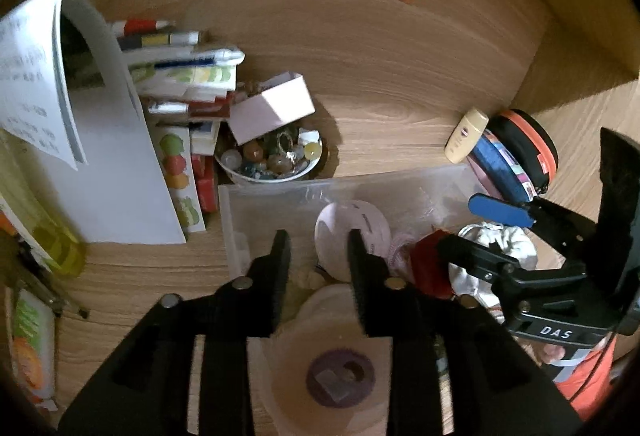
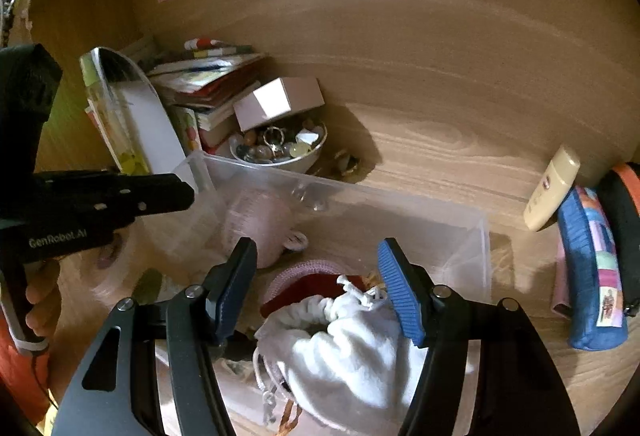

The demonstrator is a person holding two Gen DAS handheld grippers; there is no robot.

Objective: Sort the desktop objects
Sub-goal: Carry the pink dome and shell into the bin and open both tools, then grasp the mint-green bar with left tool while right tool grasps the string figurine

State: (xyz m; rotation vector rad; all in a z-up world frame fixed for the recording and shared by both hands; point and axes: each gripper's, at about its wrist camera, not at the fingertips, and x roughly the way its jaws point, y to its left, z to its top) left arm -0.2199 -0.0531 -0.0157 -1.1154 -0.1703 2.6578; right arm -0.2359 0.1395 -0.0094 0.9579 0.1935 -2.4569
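A clear plastic bin [image 2: 460, 232] is sitting on the table [image 2: 440, 140], holding a white drawstring pouch [image 2: 352, 352] near its front, a red item and a pale pink round case [image 1: 352, 232]. The right tongs [image 2: 320, 288] are hovering released above the pouch, pads clear of it. The left tongs [image 1: 318, 272] are hanging parted over the pink case, gripping nothing. A bowl of beads [image 1: 272, 160] is standing just beyond the bin.

Clear plastic bin [image 2: 460, 236] on wooden desk, white drawstring pouch [image 2: 352, 348] (cinched) and pink pouch [image 2: 256, 220] inside
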